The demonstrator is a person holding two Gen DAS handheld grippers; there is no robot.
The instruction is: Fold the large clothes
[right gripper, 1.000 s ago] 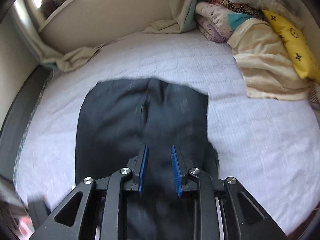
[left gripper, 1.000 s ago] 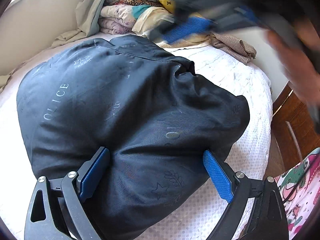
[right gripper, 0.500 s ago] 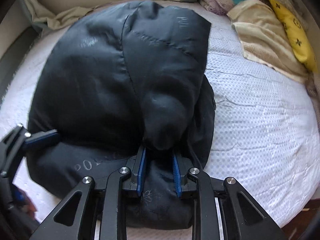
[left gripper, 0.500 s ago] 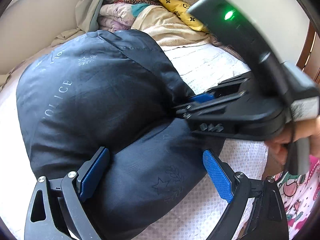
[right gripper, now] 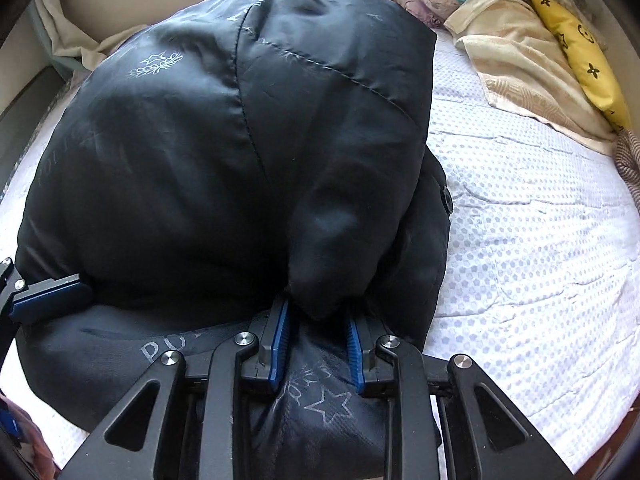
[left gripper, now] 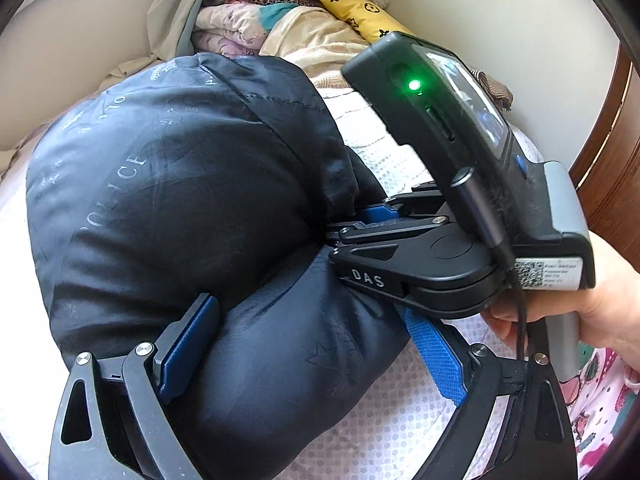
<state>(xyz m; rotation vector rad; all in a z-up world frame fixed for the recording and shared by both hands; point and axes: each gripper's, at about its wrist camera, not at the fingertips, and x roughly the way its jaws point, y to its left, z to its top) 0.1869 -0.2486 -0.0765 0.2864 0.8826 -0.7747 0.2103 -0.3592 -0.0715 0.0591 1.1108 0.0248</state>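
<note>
A puffy black jacket (left gripper: 180, 200) with pale printed letters and stars lies bunched and folded over itself on the white bed; it also fills the right wrist view (right gripper: 224, 152). My left gripper (left gripper: 312, 348) is open wide, its blue pads straddling the jacket's near lower fold. My right gripper (right gripper: 316, 344) is shut on a thick fold of the jacket at its near edge. The right gripper also shows from the side in the left wrist view (left gripper: 360, 224), pinching the jacket's right edge. One left pad (right gripper: 48, 292) shows at the jacket's left side.
The white dotted mattress (right gripper: 520, 240) lies to the right. Folded blankets (right gripper: 516, 60) and a yellow pillow (right gripper: 580, 56) are piled at the far right. A beige headboard (left gripper: 80, 40) stands behind. Brown wooden furniture (left gripper: 608, 152) is beside the bed.
My right gripper swung in from above and closed on a fold of the jacket's right edge. The jacket's far part has been folded over toward me. My left gripper stayed open around it.
</note>
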